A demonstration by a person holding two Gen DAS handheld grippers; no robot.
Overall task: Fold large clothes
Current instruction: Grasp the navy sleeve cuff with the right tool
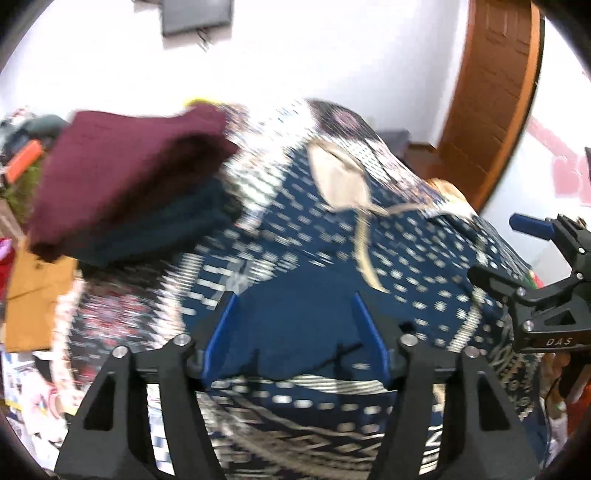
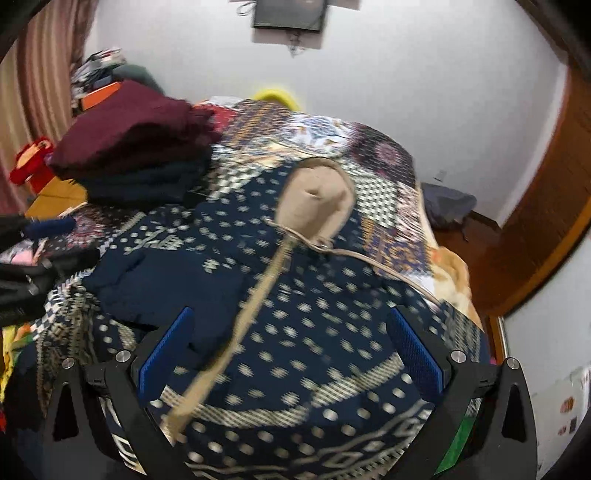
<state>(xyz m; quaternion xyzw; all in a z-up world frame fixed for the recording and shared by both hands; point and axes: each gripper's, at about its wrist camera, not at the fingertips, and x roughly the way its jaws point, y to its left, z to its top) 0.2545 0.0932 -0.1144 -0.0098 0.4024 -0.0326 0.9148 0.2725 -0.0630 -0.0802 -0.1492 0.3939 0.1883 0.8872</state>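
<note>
Underneath everything lies a bed covered by a patterned quilt point(image 2: 384, 155) of many-coloured patches, set against a white wall point(image 2: 406, 85) that carries a dark framed panel point(image 2: 288, 14) high up. A brown wooden door point(image 1: 491, 92) stands at the right of the room, and a striped curtain point(image 2: 33, 74) hangs at the far left in the right wrist view.

Spread over the quilt is the navy patterned hoodie point(image 2: 314, 295), dotted with pale motifs, its beige-lined hood point(image 2: 314, 199) pointing toward the wall and a beige zipper band point(image 2: 255, 291) running down its middle. A plain navy sleeve point(image 2: 166, 280) is folded across the chest on the left.

At the bed's far left corner sits a stack of folded clothes point(image 1: 122, 181), maroon on top of dark teal, close beside the hoodie. Further clutter lies behind the stack, too blurred to name.

The left gripper point(image 1: 293, 332) hovers over the plain navy patch, fingers spread apart and grasping nothing. The right gripper point(image 2: 291, 350) is likewise released, its blue pads point(image 2: 417, 354) wide on either side of the zipper band.
</note>
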